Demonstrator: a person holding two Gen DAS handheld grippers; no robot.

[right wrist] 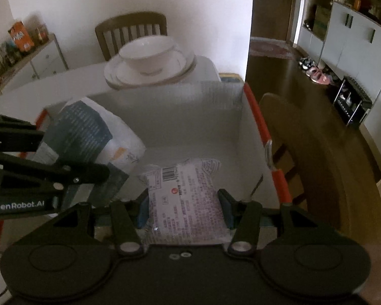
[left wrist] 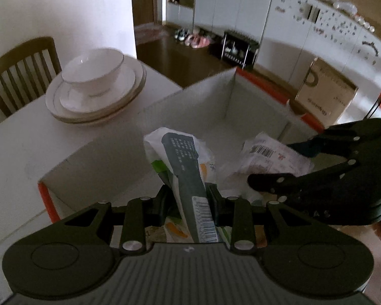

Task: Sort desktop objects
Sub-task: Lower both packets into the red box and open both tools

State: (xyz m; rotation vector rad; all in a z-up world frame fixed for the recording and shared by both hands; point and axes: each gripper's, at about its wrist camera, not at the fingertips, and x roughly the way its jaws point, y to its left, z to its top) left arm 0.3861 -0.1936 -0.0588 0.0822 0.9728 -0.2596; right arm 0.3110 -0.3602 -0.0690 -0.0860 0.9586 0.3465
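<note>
Two snack packets are gripped, one per gripper, both over the open white cardboard box (right wrist: 180, 117) with orange edges. Readable writing: "GenRobot.AI" on the side of the left gripper (right wrist: 109, 175) as seen from the right wrist view; barcodes show on both packets, but the digits and small print are too blurred to read.

Left gripper (left wrist: 188, 200): jaws narrow, pinched on a white packet with a dark green panel (left wrist: 183, 162), which sticks up and tilts away from the jaws above the box interior. Orange and green patches show on its lower part.

Right gripper (right wrist: 184, 208): jaws about half spread, pads pressing both sides of a pale pink-printed packet (right wrist: 188, 195) with a barcode near its top and a small red round mark mid-face. In the left wrist view this same packet (left wrist: 274, 157) sits between the right gripper's black fingers (left wrist: 271, 180), just beside the green one.

Box stands on a white table (left wrist: 38, 147), near its corner. Behind the box: a white bowl (left wrist: 94, 71) on stacked white plates (left wrist: 71, 104). A wooden chair (right wrist: 132, 30) stands against the wall behind the table. A brown paper bag (left wrist: 327, 91) stands on the floor past the box. Shoes (right wrist: 315, 72) and a small black rack (right wrist: 353, 104) are well apart, by the white cabinets. An orange carton (right wrist: 20, 35) stands on a side cabinet, its text blurred.
</note>
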